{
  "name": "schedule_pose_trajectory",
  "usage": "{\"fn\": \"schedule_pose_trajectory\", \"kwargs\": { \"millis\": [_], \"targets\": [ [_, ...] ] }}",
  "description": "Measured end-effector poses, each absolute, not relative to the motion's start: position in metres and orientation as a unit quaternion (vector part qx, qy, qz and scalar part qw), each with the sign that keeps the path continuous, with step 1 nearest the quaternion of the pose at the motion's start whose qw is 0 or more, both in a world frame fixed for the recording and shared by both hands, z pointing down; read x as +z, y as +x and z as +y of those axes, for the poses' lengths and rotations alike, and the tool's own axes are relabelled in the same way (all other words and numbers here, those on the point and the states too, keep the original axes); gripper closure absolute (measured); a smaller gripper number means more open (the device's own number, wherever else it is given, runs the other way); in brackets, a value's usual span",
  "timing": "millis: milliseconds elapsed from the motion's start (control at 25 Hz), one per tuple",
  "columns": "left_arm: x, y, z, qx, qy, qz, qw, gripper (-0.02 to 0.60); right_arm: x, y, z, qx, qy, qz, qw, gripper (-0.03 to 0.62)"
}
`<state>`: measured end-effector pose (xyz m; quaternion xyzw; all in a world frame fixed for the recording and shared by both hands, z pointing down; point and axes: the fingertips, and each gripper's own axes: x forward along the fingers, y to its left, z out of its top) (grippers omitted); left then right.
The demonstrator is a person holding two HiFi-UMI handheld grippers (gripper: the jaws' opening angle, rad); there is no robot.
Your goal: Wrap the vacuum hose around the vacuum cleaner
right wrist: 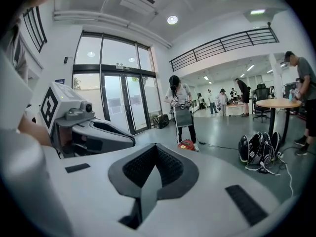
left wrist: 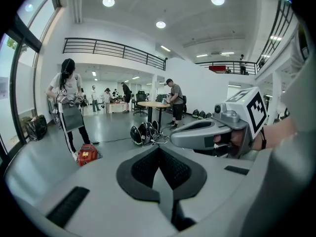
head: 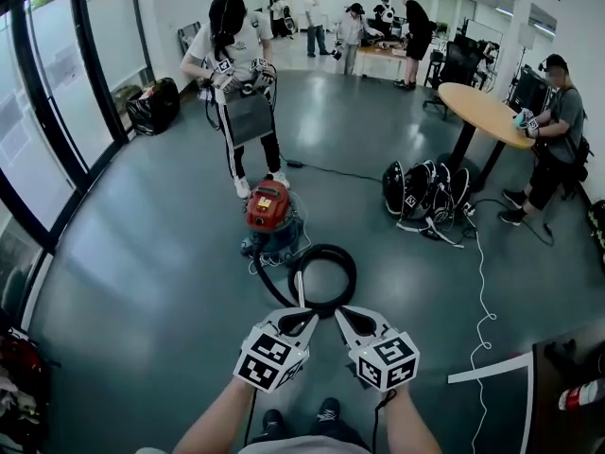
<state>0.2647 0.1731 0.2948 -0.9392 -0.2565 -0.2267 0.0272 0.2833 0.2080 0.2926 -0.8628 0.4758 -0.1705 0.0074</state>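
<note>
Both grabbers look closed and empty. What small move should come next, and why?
Probably open the right gripper and lower it toward the black hose, which lies in a loose loop on the floor by the red vacuum cleaner. Both it and the left gripper are shut on nothing.

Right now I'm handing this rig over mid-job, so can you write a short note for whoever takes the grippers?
Left gripper: shut, empty.
Right gripper: shut, empty, held close beside the left one.
Vacuum cleaner: red, standing on the floor ahead.
Hose: black, lying in a loose loop on the floor between the vacuum cleaner and the grippers, running back to the vacuum cleaner.
Done: nothing wrapped yet.
Left: pick up the hose and wind it around the vacuum cleaner. Note that a person stands just behind it.
</note>
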Motion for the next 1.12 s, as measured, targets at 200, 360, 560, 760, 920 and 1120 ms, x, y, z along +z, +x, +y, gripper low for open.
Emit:
{"fn": "schedule_pose_trajectory", "kwargs": {
  "millis": [200,360,560,760,920,1120],
  "targets": [
    [0.274,0.242,0.162,-0.211,-0.940,-0.267,0.035,0.577,0.260,0.258,0.191,-0.141,-0.868,0.474,0.027,0.592],
    [0.264,0.230,0.162,-0.201,-0.940,-0.273,0.041,0.577,0.245,0.246,0.186,-0.125,-0.874,0.468,0.037,0.592],
    [0.254,0.223,0.157,-0.190,-0.938,-0.285,0.046,0.577,0.236,0.237,0.177,-0.117,-0.880,0.459,0.034,0.592],
    [0.244,0.219,0.153,-0.181,-0.938,-0.290,0.047,0.577,0.229,0.231,0.173,-0.113,-0.884,0.453,0.032,0.592],
    [0.244,0.214,0.152,-0.179,-0.938,-0.292,0.047,0.577,0.226,0.228,0.175,-0.110,-0.890,0.442,0.026,0.592],
    [0.244,0.208,0.150,-0.178,-0.937,-0.295,0.046,0.577,0.224,0.223,0.174,-0.106,-0.892,0.439,0.020,0.592]
  ]
}}
